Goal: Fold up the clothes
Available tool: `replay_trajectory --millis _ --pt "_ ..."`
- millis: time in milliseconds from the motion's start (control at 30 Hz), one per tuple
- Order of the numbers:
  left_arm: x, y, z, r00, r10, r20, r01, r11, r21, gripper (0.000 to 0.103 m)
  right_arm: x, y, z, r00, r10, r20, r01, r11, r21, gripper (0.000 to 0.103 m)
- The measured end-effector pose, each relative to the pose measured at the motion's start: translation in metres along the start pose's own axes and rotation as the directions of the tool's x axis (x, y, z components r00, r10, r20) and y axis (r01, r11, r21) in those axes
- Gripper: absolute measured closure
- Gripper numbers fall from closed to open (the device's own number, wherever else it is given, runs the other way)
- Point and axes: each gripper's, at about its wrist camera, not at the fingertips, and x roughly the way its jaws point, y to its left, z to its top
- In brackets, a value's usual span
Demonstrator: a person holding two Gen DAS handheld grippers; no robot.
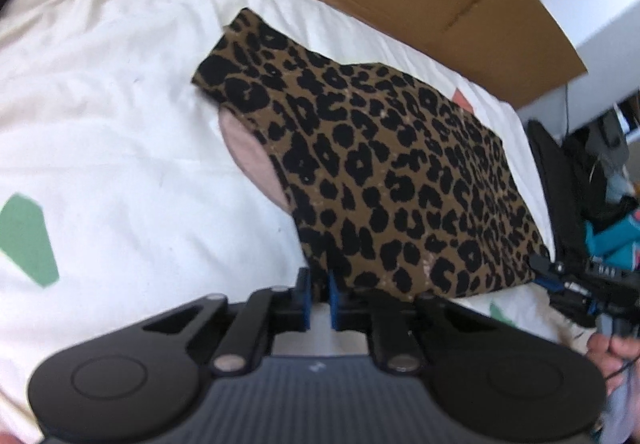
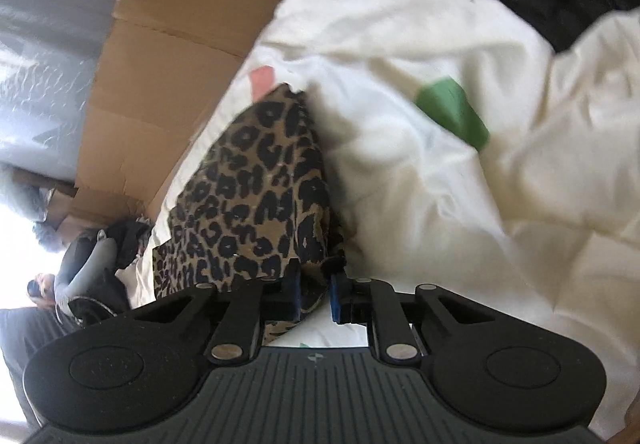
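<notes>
The right claw, black with blue pads, pinches a corner of the brown-and-black leopard-print fabric garment, which rises off the rumpled white bedsheet printed with a green patch. Brown cardboard stands behind.

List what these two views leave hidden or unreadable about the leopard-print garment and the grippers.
- Left wrist view: the leopard-print garment covers whatever lies beneath it, except a pink patch.
- Left wrist view: the right gripper is small at the frame edge, so its hold is unreadable there.
- Right wrist view: blur smears the white bedding.
</notes>
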Motion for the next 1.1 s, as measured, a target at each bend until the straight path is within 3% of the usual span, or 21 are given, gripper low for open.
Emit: replay_trajectory --millis 700,1100 --pt "-0.028 -0.053 -0.007 0.987 0.101 -0.127 -0.107 0.993 -0.042 0.099 -0.028 0.019 0.023 0.995 -0.028 0.094 0.045 0.983 -0.176 0.093" --pt "-0.042 -0.077 -0.012 0.97 0.187 -0.155 -0.2 0.977 -0.075 0.1 -0.048 0.027 0.032 0.997 -0.024 0.075 0.045 0.956 -0.291 0.094"
